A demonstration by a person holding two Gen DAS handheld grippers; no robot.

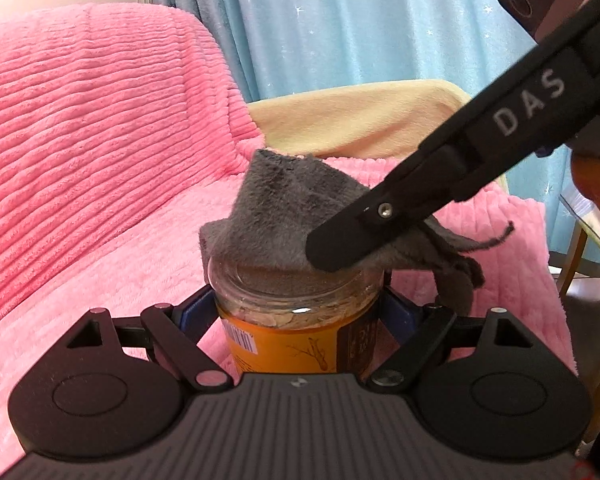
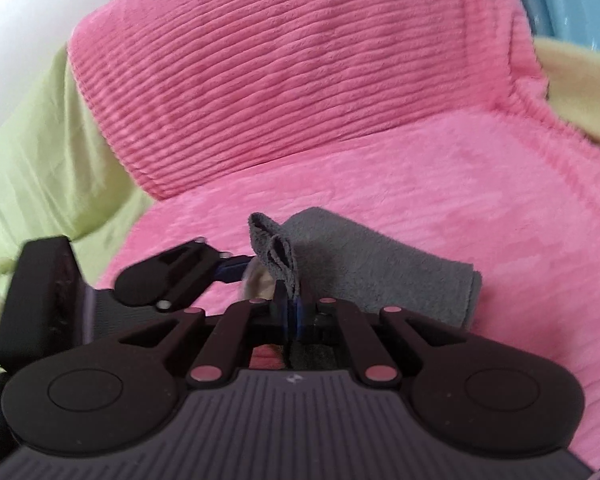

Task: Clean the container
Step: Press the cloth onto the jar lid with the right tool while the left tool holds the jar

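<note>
Left wrist view shows the left gripper (image 1: 298,312) clamped around a clear jar (image 1: 296,320) with an orange label, held above a pink blanket (image 1: 100,160), a grey cloth (image 1: 276,216) pressed on its open mouth. Right wrist view alone shows the right gripper (image 2: 294,308) pinched together on that cloth (image 2: 340,256); there the jar is mostly hidden.

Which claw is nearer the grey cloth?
Right. The right claw is shut on the grey microfibre cloth; the left claw grips the clear orange-labelled jar beneath it.
</note>
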